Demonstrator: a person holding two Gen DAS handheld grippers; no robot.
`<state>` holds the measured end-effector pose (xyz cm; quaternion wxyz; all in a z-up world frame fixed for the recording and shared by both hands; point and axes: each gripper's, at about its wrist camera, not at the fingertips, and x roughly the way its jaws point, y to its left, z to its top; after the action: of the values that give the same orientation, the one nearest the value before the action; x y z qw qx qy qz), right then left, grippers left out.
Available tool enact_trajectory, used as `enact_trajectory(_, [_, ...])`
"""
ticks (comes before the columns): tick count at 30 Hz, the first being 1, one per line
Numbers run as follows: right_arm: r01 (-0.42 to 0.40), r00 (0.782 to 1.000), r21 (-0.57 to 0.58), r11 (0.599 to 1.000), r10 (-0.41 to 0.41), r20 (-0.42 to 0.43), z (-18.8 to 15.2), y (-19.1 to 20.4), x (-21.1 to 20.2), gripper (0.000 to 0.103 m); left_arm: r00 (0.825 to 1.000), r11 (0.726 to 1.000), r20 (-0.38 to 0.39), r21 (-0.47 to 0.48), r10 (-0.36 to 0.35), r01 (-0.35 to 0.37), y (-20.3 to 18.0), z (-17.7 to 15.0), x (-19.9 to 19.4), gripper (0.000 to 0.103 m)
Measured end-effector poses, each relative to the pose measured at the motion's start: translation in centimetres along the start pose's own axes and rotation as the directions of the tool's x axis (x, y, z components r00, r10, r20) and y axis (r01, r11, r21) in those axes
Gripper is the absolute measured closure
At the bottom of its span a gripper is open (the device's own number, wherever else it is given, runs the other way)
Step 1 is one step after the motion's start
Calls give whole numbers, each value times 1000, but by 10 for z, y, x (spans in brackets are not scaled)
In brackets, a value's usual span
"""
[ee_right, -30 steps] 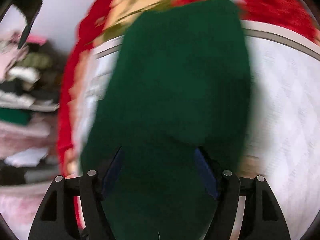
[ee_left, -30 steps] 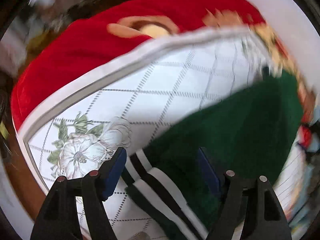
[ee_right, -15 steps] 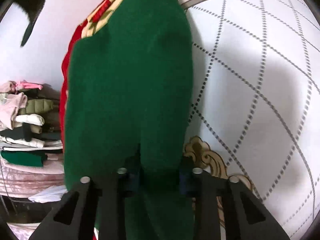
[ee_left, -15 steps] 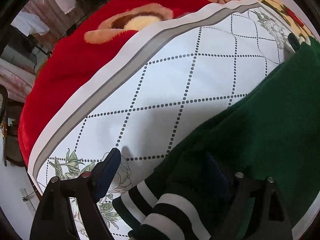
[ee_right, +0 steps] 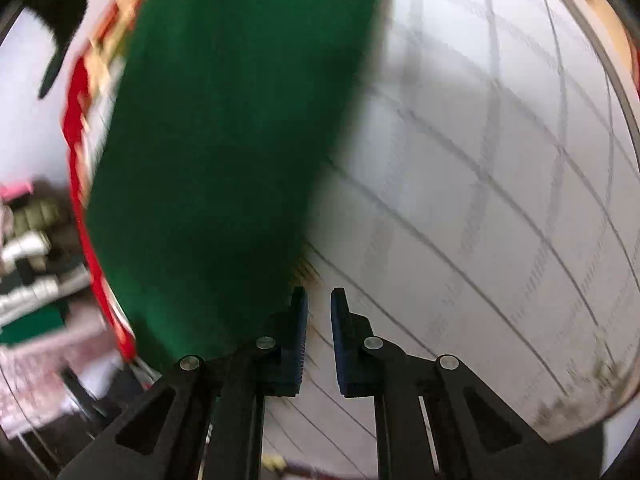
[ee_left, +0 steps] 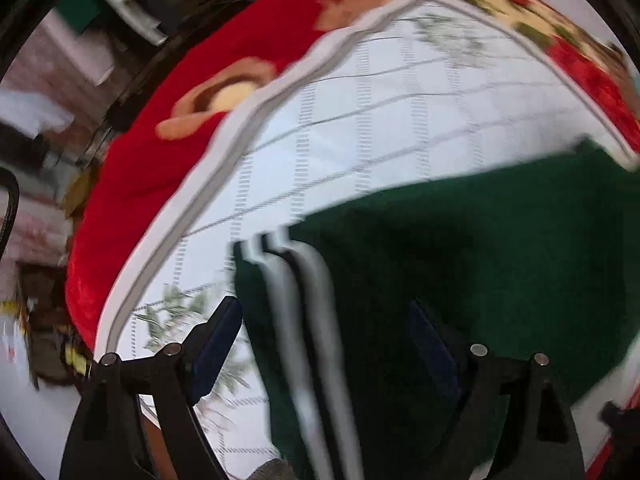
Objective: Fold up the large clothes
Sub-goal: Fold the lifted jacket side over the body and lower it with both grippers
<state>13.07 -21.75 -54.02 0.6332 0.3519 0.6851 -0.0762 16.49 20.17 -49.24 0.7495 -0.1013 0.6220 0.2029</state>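
Observation:
A dark green garment (ee_left: 480, 260) lies on a white sheet with a grey grid (ee_left: 400, 100). Its black-and-white striped cuff (ee_left: 304, 320) runs between the fingers of my left gripper (ee_left: 324, 332), which stands wide open above it, pads clear of the cloth. In the right wrist view the green garment (ee_right: 224, 140) fills the left half. My right gripper (ee_right: 319, 312) is just right of the garment's edge. Its jaws are drawn to a narrow slit with only the sheet (ee_right: 480, 160) showing through. Both views are blurred by motion.
A red plush blanket (ee_left: 160, 140) with tan and floral patterns lies under the sheet and shows around its edges. A stack of folded clothes (ee_right: 32, 248) sits beyond the bed at the left. Dark furniture and clutter (ee_left: 120, 0) stand behind the bed.
My right gripper closed on the green cloth, then swung right and now sits shut beside it, empty. The left gripper rolled and shifted, so the striped cuff now runs between its open fingers.

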Motion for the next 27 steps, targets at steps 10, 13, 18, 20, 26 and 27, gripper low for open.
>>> enact_trajectory(10, [56, 984, -236, 970, -14, 176, 104, 86, -50, 90, 979, 976, 50, 107, -197, 191, -119, 46, -4, 17])
enact_trajectory(13, [80, 983, -317, 945, -23, 181, 163, 145, -12, 90, 976, 975, 57, 91, -208, 202, -143, 67, 12, 18])
enact_trajectory(18, [232, 959, -411, 882, -136, 249, 229, 216, 57, 90, 981, 981, 58, 64, -185, 182, -156, 84, 29, 18])
enact_trajectory(20, [265, 951, -463, 846, -149, 271, 237, 237, 70, 90, 987, 987, 39, 58, -155, 152, -157, 81, 37, 18])
enact_trajectory(26, [36, 976, -428, 903, 60, 209, 230, 197, -5, 58, 984, 985, 30, 12, -174, 173, -145, 66, 28, 18])
enact_trajectory(27, [33, 968, -409, 912, 72, 240, 226, 185, -19, 37, 982, 983, 33, -1, -184, 184, -145, 63, 24, 16])
